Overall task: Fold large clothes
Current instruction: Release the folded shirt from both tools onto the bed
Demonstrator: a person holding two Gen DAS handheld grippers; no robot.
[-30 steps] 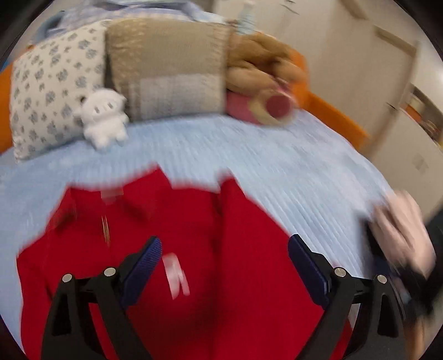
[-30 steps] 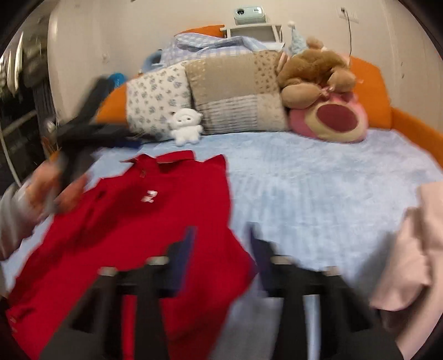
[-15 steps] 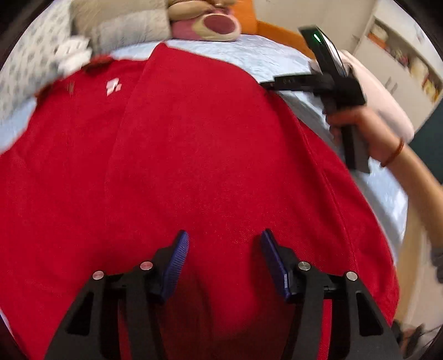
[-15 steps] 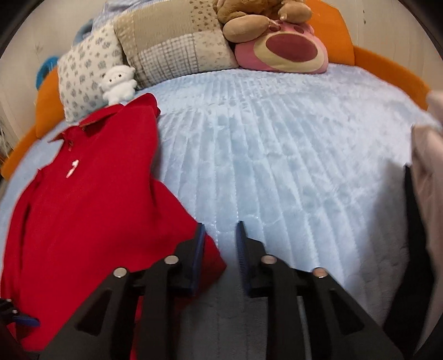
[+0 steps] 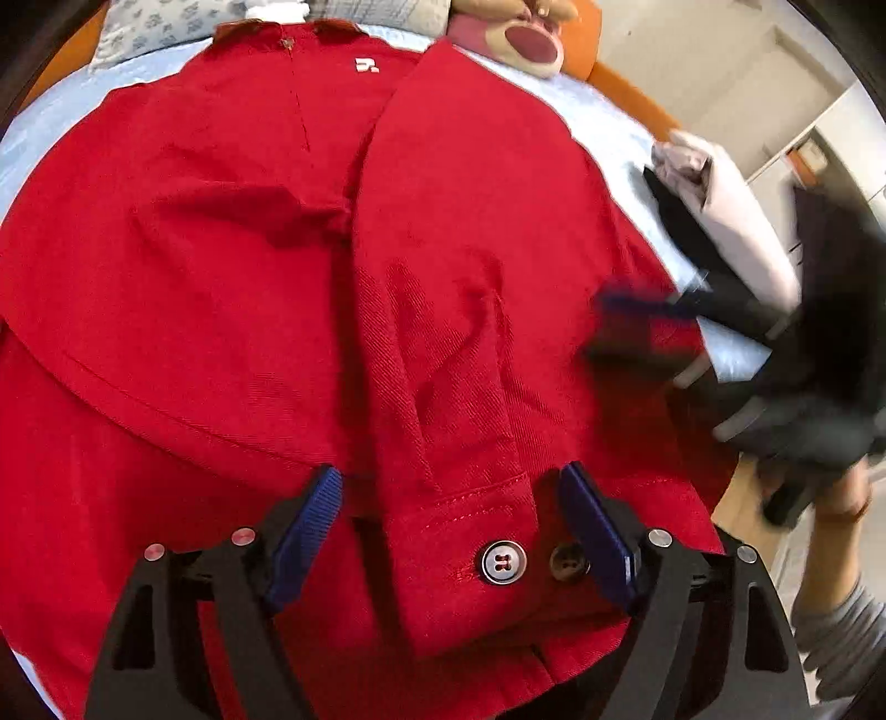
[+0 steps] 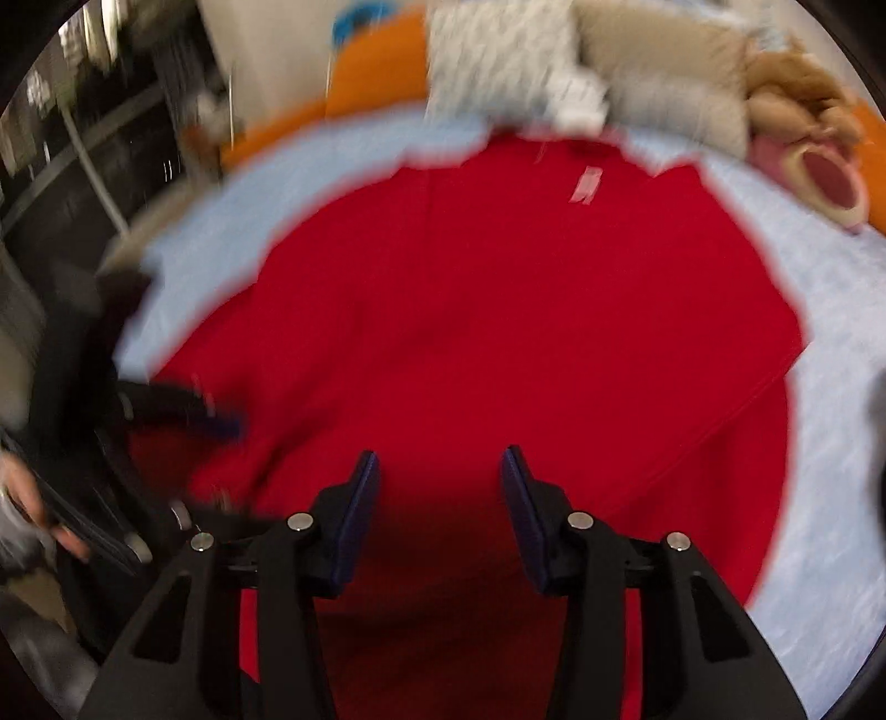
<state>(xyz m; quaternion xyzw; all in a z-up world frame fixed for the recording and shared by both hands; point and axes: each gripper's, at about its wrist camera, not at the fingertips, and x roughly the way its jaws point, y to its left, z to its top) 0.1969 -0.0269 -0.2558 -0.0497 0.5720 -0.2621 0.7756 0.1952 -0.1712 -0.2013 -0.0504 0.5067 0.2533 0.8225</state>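
Red shirt (image 5: 232, 266) — sleeve now folded across

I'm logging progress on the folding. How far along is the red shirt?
Done: one sleeve of the red shirt is folded across the front, its buttoned cuff near the hem. In hand: nothing; the left gripper, jaws just opened wider, straddles that cuff ungripped, and the right gripper has been opening, empty. Left: the remaining folds.

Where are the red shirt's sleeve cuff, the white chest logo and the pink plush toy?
sleeve cuff (image 5: 470, 531), left wrist view, on the stitched band beside the button.
white chest logo (image 5: 367, 65), left wrist view, on its middle.
pink plush toy (image 5: 529, 41), left wrist view, on its mouth.
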